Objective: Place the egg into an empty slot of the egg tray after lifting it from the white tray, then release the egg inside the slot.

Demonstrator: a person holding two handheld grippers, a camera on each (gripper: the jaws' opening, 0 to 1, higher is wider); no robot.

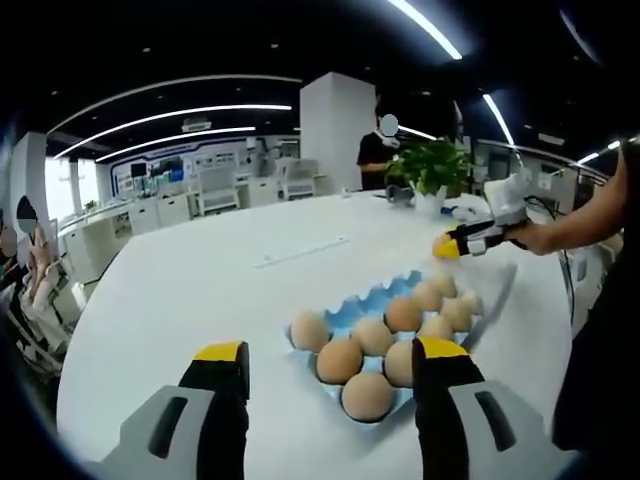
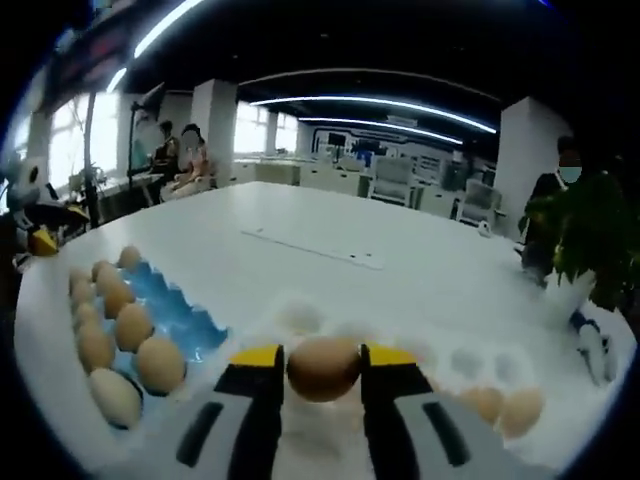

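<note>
In the right gripper view my right gripper (image 2: 323,362) is shut on a brown egg (image 2: 323,368), held just above the white tray (image 2: 455,362). Two more eggs (image 2: 505,407) lie in that tray at the right. The blue egg tray (image 2: 188,318) lies to the left, with eggs along its near side and bare blue slots toward the middle. In the left gripper view my left gripper (image 1: 331,352) stands open above the table, close to the blue egg tray (image 1: 365,298), which holds several eggs (image 1: 367,395). The right gripper (image 1: 462,241) shows beyond that tray, held by a hand.
Everything sits on a large white round table (image 1: 200,290). A potted plant (image 1: 432,165) stands at its far edge, with a person (image 1: 378,150) behind it. Seated people (image 2: 185,160) are beyond the table. My left gripper (image 2: 38,238) shows at the far left.
</note>
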